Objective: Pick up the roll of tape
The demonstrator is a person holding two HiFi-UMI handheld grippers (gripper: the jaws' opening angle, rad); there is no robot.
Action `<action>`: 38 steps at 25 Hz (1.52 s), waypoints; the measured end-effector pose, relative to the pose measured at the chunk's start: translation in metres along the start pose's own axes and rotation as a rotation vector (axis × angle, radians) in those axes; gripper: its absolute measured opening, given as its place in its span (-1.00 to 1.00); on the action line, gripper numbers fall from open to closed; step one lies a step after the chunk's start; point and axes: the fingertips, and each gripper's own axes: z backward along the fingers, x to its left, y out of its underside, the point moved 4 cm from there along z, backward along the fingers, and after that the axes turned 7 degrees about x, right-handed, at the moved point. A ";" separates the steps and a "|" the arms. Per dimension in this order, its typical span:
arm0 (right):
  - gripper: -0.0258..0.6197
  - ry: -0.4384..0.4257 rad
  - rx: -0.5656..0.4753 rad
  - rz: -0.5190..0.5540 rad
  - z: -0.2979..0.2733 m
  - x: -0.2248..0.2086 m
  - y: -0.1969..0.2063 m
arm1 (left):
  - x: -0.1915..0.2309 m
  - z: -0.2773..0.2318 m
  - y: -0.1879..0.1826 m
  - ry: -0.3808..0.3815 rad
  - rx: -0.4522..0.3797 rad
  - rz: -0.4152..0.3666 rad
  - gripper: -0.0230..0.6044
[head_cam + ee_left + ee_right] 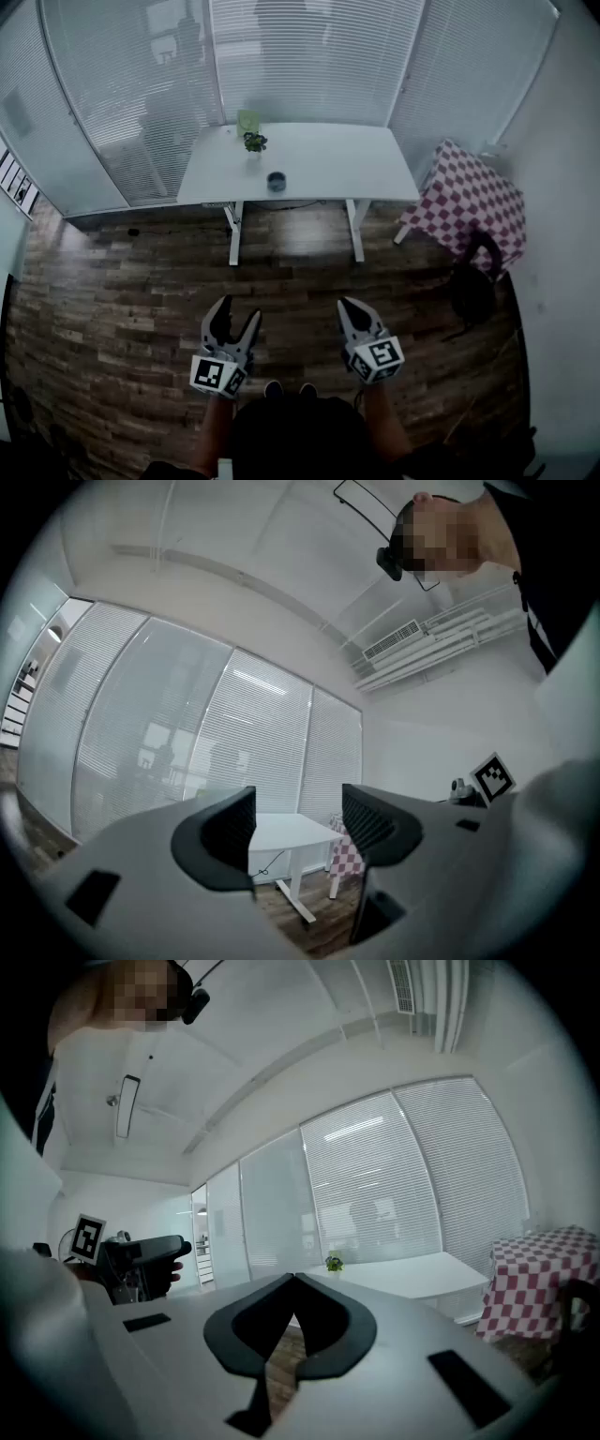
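The roll of tape (276, 181) is a small dark ring lying near the front edge of a white table (319, 164) across the room. Both grippers hang well short of the table, over the wooden floor. My left gripper (238, 311) stands open with nothing between its jaws; in the left gripper view (298, 822) the table (281, 832) shows through the gap. My right gripper (349, 307) is shut and empty, its tips meeting in the right gripper view (294, 1281). I cannot make out the tape in either gripper view.
A small potted plant (254, 142) stands behind the tape on the table. A red-and-white checkered cloth (469, 202) covers something right of the table, with a dark bag (473, 277) in front of it. Blinds line the far wall.
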 end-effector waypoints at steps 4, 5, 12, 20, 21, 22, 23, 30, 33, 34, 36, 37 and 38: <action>-0.90 0.014 0.001 0.008 0.000 -0.005 0.006 | -0.001 -0.004 0.005 -0.007 0.007 -0.008 -0.08; -0.90 0.014 0.001 0.007 0.000 -0.006 0.007 | -0.001 -0.005 0.006 -0.009 0.009 -0.007 -0.08; -0.90 0.000 0.014 0.027 0.001 -0.014 0.009 | -0.009 -0.009 0.009 -0.023 0.014 -0.005 -0.08; -0.89 -0.005 0.021 0.157 0.002 -0.014 0.007 | -0.030 -0.003 0.021 -0.059 0.019 -0.009 -0.08; -0.89 -0.018 0.020 0.157 0.003 -0.015 0.008 | -0.032 -0.001 0.022 -0.071 0.021 -0.010 -0.08; -0.89 -0.029 0.021 0.158 0.004 -0.015 0.010 | -0.034 0.002 0.024 -0.084 0.023 -0.010 -0.08; -0.89 -0.036 0.022 0.163 0.005 -0.015 0.011 | -0.037 0.004 0.026 -0.095 0.024 -0.009 -0.08; -0.89 -0.073 0.034 0.158 -0.002 -0.017 0.017 | -0.045 0.009 0.035 -0.124 0.046 0.013 -0.08; -0.89 -0.090 0.033 0.167 -0.010 -0.025 0.017 | -0.038 -0.001 0.033 -0.136 0.038 0.009 -0.08; -0.89 -0.090 0.035 0.169 -0.012 -0.028 0.017 | -0.035 -0.005 0.033 -0.141 0.036 0.009 -0.08; -0.89 -0.092 0.037 0.169 -0.020 -0.034 0.019 | -0.028 -0.013 0.034 -0.150 0.033 0.010 -0.08; -0.89 -0.091 0.034 0.166 -0.024 -0.037 0.018 | -0.024 -0.018 0.034 -0.150 0.031 0.012 -0.08; -0.89 -0.087 0.034 0.161 -0.029 -0.040 0.016 | -0.021 -0.025 0.033 -0.147 0.029 0.015 -0.08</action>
